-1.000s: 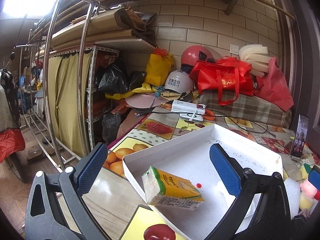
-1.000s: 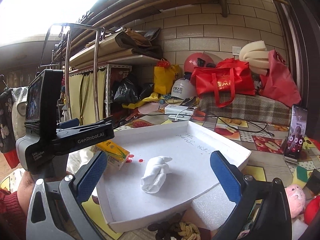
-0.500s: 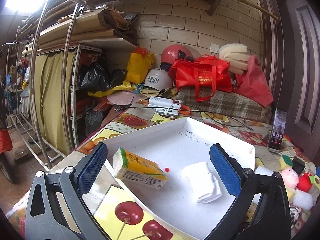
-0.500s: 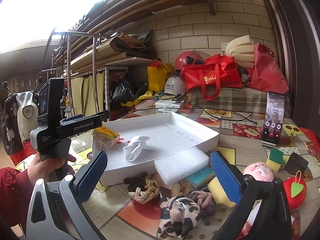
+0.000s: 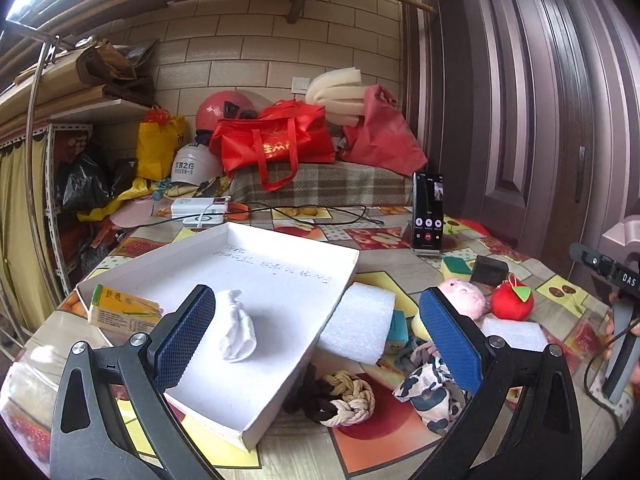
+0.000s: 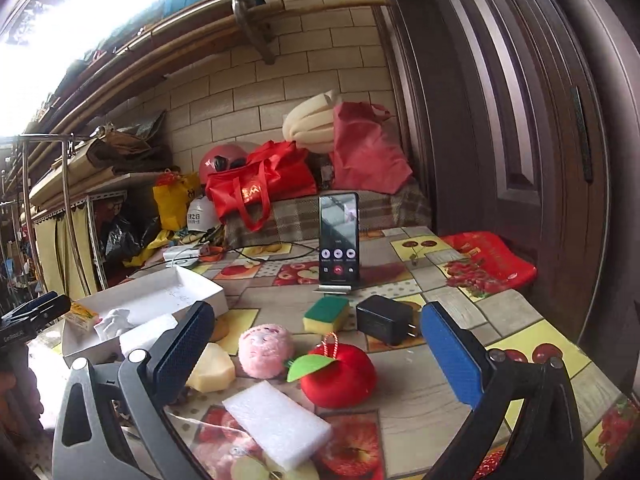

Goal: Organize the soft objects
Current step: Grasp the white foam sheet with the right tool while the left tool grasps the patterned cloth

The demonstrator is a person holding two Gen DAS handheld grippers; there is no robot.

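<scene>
Both grippers — left point(image 5: 316, 336), right point(image 6: 316, 344) — spread, empty, above the table point(image 6: 500, 312). Tray point(image 5: 280, 272) holds a white cloth point(image 5: 236, 332); apple point(image 6: 340, 374), pig point(image 6: 266, 346) and foam point(image 6: 276, 424) lie loose — a glancing close could likely roll the apple away.

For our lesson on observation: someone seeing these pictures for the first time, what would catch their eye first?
Probably the red plush apple on the fruit-patterned table, beside a pink plush pig, between the open right gripper's blue pads. To the left, a big white tray holds a white rolled cloth and a yellow carton.
</scene>
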